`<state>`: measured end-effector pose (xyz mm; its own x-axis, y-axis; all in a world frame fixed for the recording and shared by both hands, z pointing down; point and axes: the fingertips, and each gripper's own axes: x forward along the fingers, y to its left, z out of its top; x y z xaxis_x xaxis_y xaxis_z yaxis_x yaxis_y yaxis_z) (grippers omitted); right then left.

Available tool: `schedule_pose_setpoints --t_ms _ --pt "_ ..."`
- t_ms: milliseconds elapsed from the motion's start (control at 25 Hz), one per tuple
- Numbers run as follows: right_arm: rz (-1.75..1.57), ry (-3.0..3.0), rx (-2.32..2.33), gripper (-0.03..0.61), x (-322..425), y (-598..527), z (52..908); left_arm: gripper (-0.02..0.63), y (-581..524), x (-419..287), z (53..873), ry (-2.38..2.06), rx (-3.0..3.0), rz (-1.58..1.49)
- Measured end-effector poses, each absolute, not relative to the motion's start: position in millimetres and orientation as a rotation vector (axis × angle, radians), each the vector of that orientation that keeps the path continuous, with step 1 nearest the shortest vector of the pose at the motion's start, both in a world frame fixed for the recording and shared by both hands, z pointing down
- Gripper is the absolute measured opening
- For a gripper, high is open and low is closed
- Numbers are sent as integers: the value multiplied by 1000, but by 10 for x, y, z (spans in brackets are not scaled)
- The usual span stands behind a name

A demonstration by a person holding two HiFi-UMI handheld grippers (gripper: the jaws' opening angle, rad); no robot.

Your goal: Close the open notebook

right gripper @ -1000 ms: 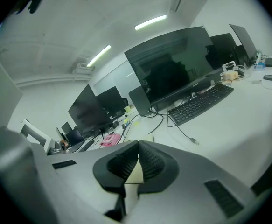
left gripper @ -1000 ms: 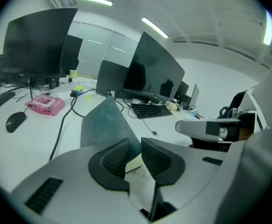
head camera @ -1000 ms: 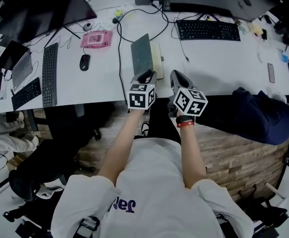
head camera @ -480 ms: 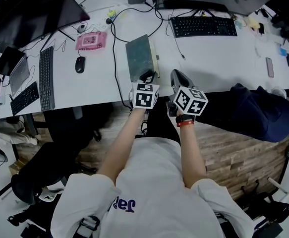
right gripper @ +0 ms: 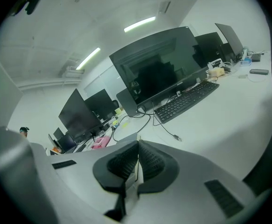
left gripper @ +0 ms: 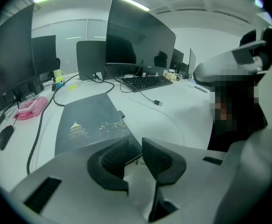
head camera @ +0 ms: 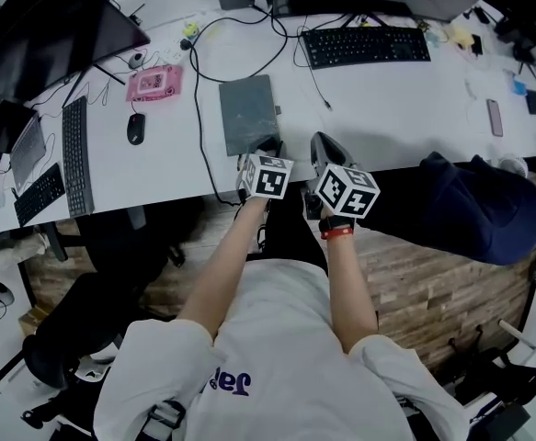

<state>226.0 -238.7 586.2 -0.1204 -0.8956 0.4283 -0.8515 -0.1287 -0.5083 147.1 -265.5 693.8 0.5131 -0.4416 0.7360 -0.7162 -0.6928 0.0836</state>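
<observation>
- The dark grey notebook with a gold temple print [head camera: 247, 115] lies flat and closed on the white table [head camera: 387, 108].
- The left gripper [left gripper: 133, 155] is opening its jaws about the notebook's near corner. It should back off level, so the cover isn't lifted.
- The right gripper [right gripper: 138, 164] has its jaws together, empty.

Bright ceiling strips [right gripper: 139, 24], soft shadows, fisheye-warped dark edges

No print is legible (blue lettering [head camera: 227, 382] on the shirt [head camera: 286, 338] is unreadable).

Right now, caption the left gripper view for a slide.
Left gripper, jaws opening and gripping nothing, over the near corner of the closed notebook on white desk.
</observation>
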Motion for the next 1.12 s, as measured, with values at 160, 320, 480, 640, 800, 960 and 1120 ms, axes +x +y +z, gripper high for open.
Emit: schedule_pose_setpoints --t_ms 160,320,480,640,800,960,1120 --pt "-1107 2027 -2037 2 2250 -2386 5937 100 -2687 1534 7004 -1009 2382 1007" --pt "-1104 2054 -2027 2 2195 -2404 5941 100 -2672 1547 7003 -988 2396 1000" --pt "-1077 2084 -2028 2 2172 -2423 5844 103 -2644 1553 6963 -959 2417 986" --pt "-1030 2121 -2031 2 2118 -2436 5681 117 -2616 1490 6806 -923 2441 914" --pt "-976 2165 -2029 2 2072 -2438 5489 117 -2617 1377 6460 -940 2462 812" --pt "-919 2197 -2029 2 1988 -2400 5280 117 -2604 1144 5983 -983 2483 697" --pt "-846 2258 -2016 2 1822 -2382 5033 113 -2634 830 5438 -1078 2531 547"
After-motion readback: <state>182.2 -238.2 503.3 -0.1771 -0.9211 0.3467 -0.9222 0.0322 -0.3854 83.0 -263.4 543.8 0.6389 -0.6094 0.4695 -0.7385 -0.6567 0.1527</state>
